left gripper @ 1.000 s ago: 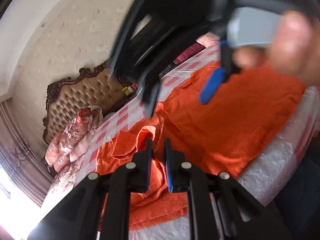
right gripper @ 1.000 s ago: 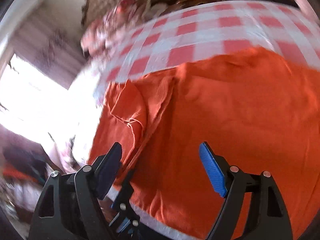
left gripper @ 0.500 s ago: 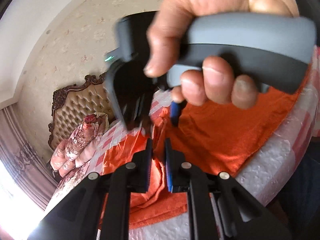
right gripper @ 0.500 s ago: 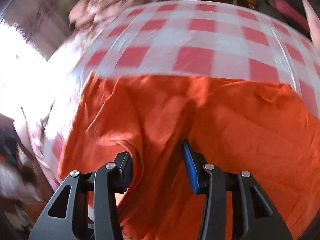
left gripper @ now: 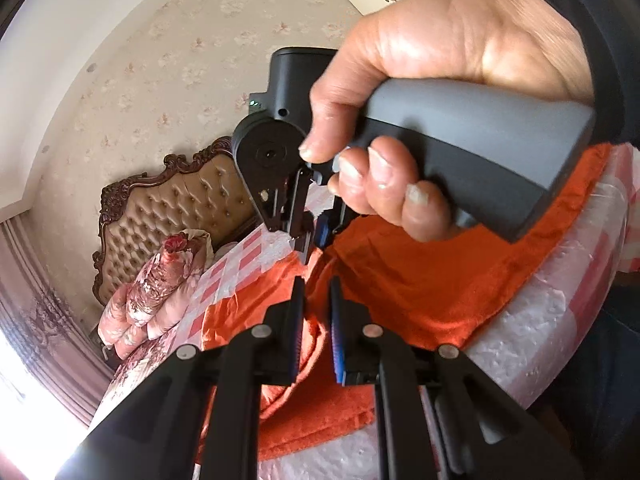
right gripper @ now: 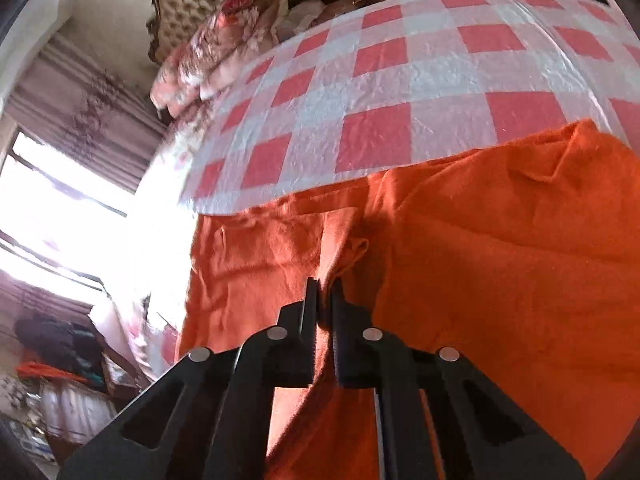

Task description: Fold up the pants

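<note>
A: Bedroom, checked bed (right gripper: 400,68). Right tongs (right gripper: 325,292) just closed on a ridge of the orange pants (right gripper: 500,240); left tongs (left gripper: 316,300) clamp their near edge.

B: Grasp step, I'd say. Next: lift both together, carry the fold across evenly.

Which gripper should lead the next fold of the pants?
Right, probably. The right gripper has just been closing and now pinches a raised ridge of the orange pants out on the bed. The left gripper grips bunched cloth nearer the bed's edge.
</note>
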A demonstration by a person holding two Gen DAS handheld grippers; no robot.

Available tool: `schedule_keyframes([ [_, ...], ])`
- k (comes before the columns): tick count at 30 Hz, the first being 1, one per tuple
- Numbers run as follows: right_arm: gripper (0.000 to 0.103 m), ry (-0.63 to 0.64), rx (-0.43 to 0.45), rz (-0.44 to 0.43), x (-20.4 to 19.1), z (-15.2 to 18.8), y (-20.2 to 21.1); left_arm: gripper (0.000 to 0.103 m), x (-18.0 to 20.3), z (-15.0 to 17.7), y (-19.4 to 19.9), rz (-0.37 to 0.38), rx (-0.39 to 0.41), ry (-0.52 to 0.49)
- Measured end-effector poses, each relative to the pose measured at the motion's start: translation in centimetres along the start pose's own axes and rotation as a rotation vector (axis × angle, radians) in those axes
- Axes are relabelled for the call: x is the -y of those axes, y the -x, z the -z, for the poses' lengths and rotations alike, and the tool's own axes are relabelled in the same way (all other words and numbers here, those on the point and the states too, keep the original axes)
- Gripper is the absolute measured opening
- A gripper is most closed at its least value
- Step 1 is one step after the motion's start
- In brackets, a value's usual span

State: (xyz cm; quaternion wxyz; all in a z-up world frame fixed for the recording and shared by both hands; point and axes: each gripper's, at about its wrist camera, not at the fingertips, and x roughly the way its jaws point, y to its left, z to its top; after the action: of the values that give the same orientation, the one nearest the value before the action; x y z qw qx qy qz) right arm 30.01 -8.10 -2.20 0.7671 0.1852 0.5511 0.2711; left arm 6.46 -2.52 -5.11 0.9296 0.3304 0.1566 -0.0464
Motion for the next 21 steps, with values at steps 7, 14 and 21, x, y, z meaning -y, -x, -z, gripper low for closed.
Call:
schedule_keyframes([
  [7,0.007,0.000,0.138,-0.069,1.9,-0.8,6.5,0.012,1.0,-4.2,0.9,0.038,0.066,-0.031],
  [14,0.007,-0.071,0.125,0.009,8.7,0.1,7.4,0.012,7.1,-5.9,-1.0,0.187,0.018,-0.084],
  [21,0.007,-0.072,0.112,0.011,9.9,0.5,6.0,0.012,7.9,-5.2,-2.1,0.202,-0.027,-0.109],
])
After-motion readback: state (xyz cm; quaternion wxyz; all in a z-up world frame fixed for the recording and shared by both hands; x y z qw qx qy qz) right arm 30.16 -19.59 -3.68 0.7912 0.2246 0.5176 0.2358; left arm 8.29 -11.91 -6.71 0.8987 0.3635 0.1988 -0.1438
